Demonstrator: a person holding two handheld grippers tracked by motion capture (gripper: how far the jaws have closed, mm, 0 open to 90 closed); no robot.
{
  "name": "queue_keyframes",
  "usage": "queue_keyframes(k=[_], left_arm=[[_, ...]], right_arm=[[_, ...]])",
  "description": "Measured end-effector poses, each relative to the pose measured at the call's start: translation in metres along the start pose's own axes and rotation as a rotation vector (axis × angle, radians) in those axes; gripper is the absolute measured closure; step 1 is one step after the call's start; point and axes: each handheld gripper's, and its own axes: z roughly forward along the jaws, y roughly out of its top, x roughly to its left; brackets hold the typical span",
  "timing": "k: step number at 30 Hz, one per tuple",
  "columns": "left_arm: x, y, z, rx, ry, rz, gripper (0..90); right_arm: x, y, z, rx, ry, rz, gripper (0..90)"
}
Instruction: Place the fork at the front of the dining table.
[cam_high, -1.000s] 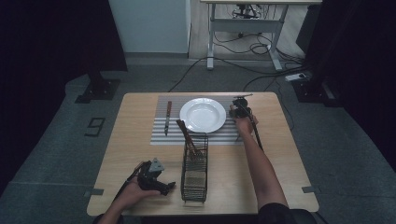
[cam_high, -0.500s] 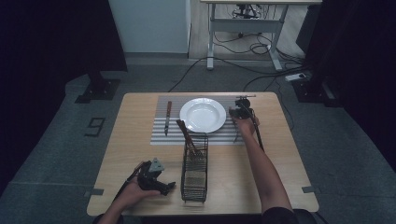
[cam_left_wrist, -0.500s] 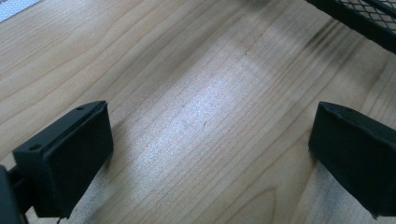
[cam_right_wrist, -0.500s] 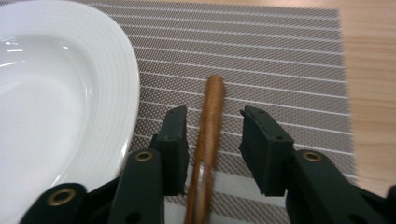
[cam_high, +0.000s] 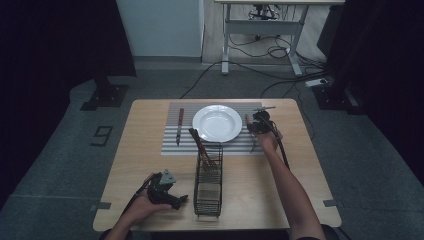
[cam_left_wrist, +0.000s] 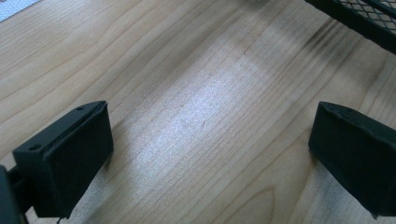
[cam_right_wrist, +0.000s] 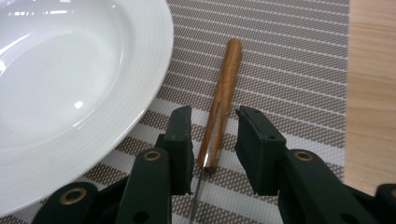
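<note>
Wood-handled utensil (cam_right_wrist: 223, 100) lies on the placemat (cam_right_wrist: 299, 70) beside the plate (cam_right_wrist: 70, 84), as a place setting. Right hand-held gripper (cam_right_wrist: 215, 140) straddles it, released, jaws just narrowed; left hand-held gripper (cam_left_wrist: 210, 154) idles released.

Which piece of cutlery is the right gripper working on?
On the striped placemat, just right of the white plate, lies a utensil with a wooden handle. Unlike the knife left of the plate, it sits between the right gripper fingers.

Digit "9" (cam_high: 103, 134) marked on grey floor, left of table (cam_high: 150, 165).
</note>
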Motion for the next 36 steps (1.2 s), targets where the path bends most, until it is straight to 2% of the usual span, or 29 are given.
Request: queue_keyframes(k=[6,11,17,20,26,29,34,36], left_arm=[[0.0,0.0,0.0,0.0,-0.001,0.0,0.0],[0.0,0.0,0.0,0.001,-0.004,0.004,0.0],[0.0,0.0,0.0,0.001,-0.004,0.004,0.0],[0.0,0.0,0.0,0.001,-0.004,0.004,0.0],[0.0,0.0,0.0,0.001,-0.004,0.004,0.0],[-0.001,0.0,0.0,0.001,-0.004,0.004,0.0],[-0.001,0.0,0.0,0.001,-0.004,0.004,0.0],[-0.001,0.0,0.0,0.0,-0.004,0.004,0.0]], right_arm=[[0.005,-0.003,0.007,0.03,-0.016,-0.027,72.8],[-0.002,-0.005,0.007,0.034,-0.01,0.004,73.7],[-0.009,-0.009,0.003,0.018,-0.016,0.014,74.5],[-0.014,-0.013,0.0,0.017,0.002,0.032,73.6],[-0.012,-0.014,-0.002,0.04,-0.028,-0.014,71.8],[-0.009,-0.015,0.001,0.059,-0.03,-0.037,76.3],[-0.008,-0.014,0.005,0.046,-0.05,-0.045,77.7],[-0.012,-0.01,0.011,0.04,-0.05,-0.026,77.7]])
